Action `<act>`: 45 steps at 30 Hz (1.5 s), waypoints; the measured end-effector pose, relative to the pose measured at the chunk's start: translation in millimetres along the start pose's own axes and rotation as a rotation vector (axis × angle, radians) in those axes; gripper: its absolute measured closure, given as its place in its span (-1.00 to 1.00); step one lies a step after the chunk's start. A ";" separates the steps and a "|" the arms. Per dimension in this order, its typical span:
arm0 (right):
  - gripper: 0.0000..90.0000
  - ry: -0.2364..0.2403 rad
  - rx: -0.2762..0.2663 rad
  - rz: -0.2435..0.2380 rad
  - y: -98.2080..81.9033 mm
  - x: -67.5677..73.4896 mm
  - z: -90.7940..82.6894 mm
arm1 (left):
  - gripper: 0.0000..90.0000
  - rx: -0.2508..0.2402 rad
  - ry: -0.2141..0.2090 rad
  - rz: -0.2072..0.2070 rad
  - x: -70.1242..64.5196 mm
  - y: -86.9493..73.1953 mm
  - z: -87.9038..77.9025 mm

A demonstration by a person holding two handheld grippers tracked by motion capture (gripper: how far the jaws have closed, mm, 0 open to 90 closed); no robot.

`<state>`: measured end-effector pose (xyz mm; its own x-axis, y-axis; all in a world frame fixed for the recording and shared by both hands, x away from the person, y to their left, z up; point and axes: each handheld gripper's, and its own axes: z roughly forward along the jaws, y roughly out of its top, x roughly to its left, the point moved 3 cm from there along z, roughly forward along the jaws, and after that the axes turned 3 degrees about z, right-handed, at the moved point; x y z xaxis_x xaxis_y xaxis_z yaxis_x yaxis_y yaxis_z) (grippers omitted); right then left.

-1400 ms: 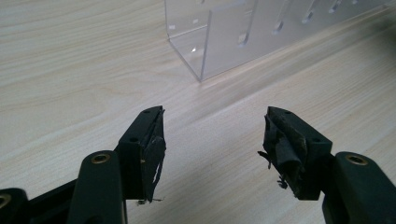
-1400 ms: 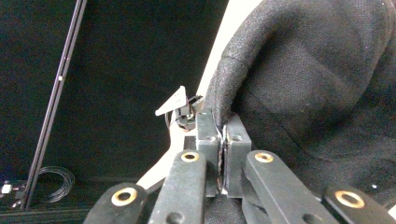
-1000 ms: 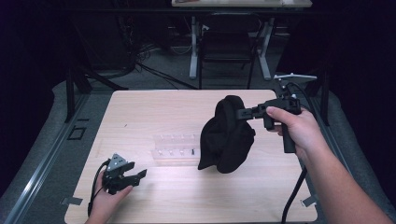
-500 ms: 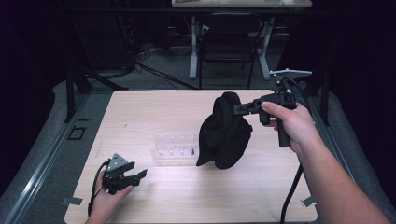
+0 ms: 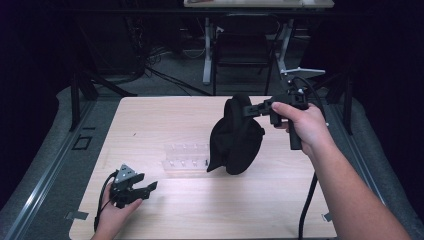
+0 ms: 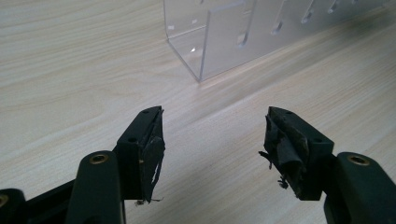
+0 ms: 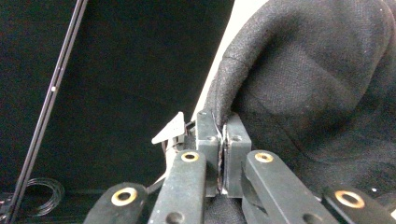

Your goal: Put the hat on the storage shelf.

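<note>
Right gripper [image 5: 248,110] holding up a black cloth [image 5: 236,137], left one just sitting there.

Right jaws are pinched tight on the cloth's edge, and the cloth hangs over the middle-right of the table [image 5: 165,120], its bottom right at the tabletop, though I can't tell if it touches. A clear rack [image 5: 186,159] sits just left of it. Left gripper [image 5: 145,187] rests near the front-left corner, jaws spread wide with nothing between them, pointed toward the rack.

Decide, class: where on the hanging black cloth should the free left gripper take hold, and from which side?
Grip the cloth at its loose bottom edge, coming from the left along the table. The right gripper pinches the top hem, so the cloth hangs in a bunch; the left gripper sits open, low on that side. The clear rack lies between them.
</note>
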<state>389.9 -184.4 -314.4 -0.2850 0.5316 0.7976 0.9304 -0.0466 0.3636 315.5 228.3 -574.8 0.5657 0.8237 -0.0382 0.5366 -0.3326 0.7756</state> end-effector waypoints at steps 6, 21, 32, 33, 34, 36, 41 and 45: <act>0.96 0.004 -0.007 0.005 7.5 -0.4 6.7 | -0.16 -0.001 -0.001 -0.001 -0.1 0.1 0.1; 0.96 -0.005 -0.009 0.011 19.8 -8.5 23.9 | -0.16 -0.002 -0.001 0.000 -0.1 0.3 0.1; 0.96 -0.006 -0.007 0.011 22.3 -8.6 32.1 | -0.15 0.006 -0.005 0.002 -0.2 0.3 0.1; 0.96 -0.005 -0.006 0.012 22.4 -8.2 32.7 | -0.15 0.007 -0.005 0.003 -0.3 0.4 0.2; 0.96 -0.003 -0.008 0.011 22.8 -7.3 34.2 | -0.15 0.012 -0.007 0.006 -0.4 0.7 -0.2; 0.96 -0.002 -0.009 0.010 22.8 -6.9 35.3 | -0.14 0.011 -0.006 0.006 -0.6 0.8 -0.2; 0.96 0.018 -0.004 0.004 22.0 -4.7 43.4 | -0.14 0.001 -0.002 0.004 -1.8 0.9 1.4; 0.96 0.020 -0.005 0.001 21.5 -4.3 47.4 | -0.13 0.002 -0.004 0.006 -2.4 1.3 1.5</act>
<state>422.0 -147.6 -332.9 -0.2888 0.5150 0.8071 0.9294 -0.0516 0.3655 315.7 225.2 -574.7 0.5717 0.8197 -0.0359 0.5344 -0.3387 0.7744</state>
